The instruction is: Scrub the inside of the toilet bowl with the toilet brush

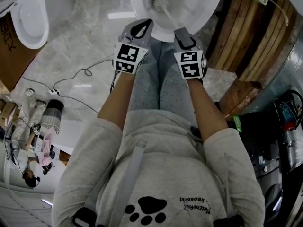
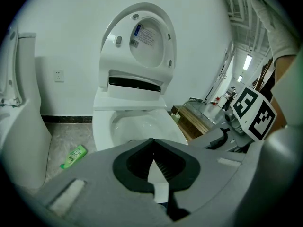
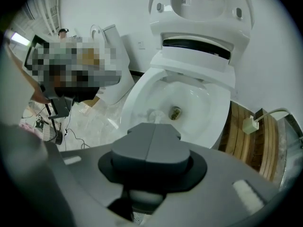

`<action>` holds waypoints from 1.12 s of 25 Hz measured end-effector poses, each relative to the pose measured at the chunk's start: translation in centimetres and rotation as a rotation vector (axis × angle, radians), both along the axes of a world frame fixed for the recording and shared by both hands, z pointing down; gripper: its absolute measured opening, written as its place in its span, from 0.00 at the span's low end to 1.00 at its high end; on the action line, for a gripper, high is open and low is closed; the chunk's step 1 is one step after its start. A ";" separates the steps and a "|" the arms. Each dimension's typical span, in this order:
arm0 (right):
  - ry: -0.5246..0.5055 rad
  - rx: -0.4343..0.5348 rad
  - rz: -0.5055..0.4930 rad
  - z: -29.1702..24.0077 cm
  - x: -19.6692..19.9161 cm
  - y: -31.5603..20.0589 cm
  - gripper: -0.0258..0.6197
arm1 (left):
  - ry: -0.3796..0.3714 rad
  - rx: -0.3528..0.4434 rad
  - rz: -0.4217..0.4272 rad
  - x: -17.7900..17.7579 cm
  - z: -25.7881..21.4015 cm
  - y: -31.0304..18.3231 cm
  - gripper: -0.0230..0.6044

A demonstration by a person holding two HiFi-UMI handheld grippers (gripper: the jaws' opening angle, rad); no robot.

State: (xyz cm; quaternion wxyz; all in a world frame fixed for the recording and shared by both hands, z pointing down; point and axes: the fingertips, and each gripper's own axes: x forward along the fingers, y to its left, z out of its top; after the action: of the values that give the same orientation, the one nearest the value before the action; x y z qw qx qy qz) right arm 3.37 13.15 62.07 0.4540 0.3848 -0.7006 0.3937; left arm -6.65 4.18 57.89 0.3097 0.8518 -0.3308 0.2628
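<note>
One toilet brush (image 1: 166, 14) slants forward-left into toilet bowl (image 1: 203, 8).

white wall (image 2: 61, 32) with a socket (image 2: 59, 75), grey marbled floor (image 1: 90, 37), wooden planks (image 1: 241, 37) at right, cables (image 1: 80, 74) trailing

**A:** How many toilets?
**B:** Two. One toilet (image 1: 203, 6) is at the top centre of the head view, and a second toilet (image 1: 29, 18) is in the upper left.
**A:** Brushes?
**B:** One toilet brush (image 1: 161, 6), top centre.
**A:** Grippers?
**B:** Two: the left gripper (image 1: 141, 27) and the right gripper (image 1: 183, 33).
**A:** Anything else?
**B:** One green bottle (image 2: 74, 156), lower left of the left gripper view. One wall socket (image 2: 59, 75), left of that frame.
</note>
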 end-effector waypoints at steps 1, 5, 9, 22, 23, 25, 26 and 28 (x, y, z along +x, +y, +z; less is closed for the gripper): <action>-0.004 0.003 0.001 0.0 -0.2 -0.3 0.27 | 0.001 0.003 -0.001 -0.1 0.0 -0.3 0.03; -0.016 0.015 -0.003 -0.1 -0.7 -1.4 0.27 | 0.004 -0.002 -0.003 -0.2 0.1 -0.8 0.03; -0.025 0.022 -0.006 -0.2 -0.9 -2.5 0.27 | 0.002 0.005 -0.010 -0.3 0.0 -1.7 0.03; -0.048 0.046 -0.007 -0.6 -1.4 -6.1 0.27 | -0.001 -0.002 -0.021 -0.2 0.2 -3.9 0.03; -0.048 0.048 -0.010 -0.6 -1.3 -6.4 0.27 | -0.001 -0.003 -0.021 -0.1 0.2 -4.0 0.03; -0.049 0.051 -0.015 -0.6 -1.2 -6.9 0.27 | 0.000 -0.005 -0.020 0.1 0.2 -4.2 0.03; -0.050 0.052 -0.017 -0.6 -1.2 -7.1 0.27 | 0.001 -0.005 -0.020 0.2 0.2 -4.4 0.03; -0.054 0.053 -0.014 -0.6 -1.1 -7.4 0.27 | 0.002 -0.004 -0.021 0.3 0.2 -4.6 0.03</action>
State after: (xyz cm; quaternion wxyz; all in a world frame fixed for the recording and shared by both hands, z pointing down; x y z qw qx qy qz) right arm 2.25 5.70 61.50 0.4271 0.3811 -0.7255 0.3821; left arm -6.32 -0.47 58.09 0.3144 0.8480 -0.3388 0.2593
